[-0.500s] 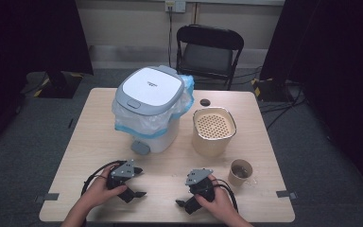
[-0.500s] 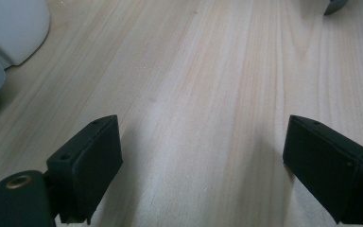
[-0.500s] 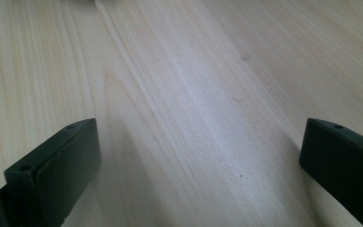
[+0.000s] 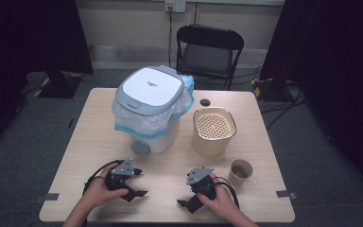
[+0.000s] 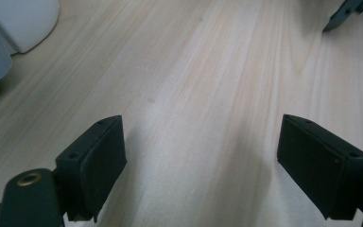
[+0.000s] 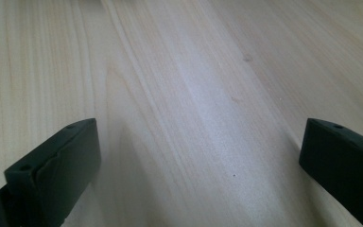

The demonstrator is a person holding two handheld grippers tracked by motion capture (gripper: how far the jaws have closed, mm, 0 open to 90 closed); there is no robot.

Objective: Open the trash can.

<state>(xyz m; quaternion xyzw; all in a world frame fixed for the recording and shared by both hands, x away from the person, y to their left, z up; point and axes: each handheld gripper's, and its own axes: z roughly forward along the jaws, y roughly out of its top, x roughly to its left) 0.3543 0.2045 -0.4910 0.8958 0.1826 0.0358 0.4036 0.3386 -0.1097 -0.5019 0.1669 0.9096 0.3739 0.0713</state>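
Both grippers, left (image 4: pixel 133 183) and right (image 4: pixel 189 196), gape near lidded, bag-lined bin (image 4: pixel 150 109).

Words you can read: none.
The bin lid (image 4: pixel 150 88) has tiny dark print, too small for you to read.

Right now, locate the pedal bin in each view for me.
High view: pedal bin stands left of centre, lid shut.
Left gripper view: its white base sits in the top-left corner.
Right gripper view: wood tabletop ahead of the jaws.
Shared landmark: that pale wood-grain tabletop.
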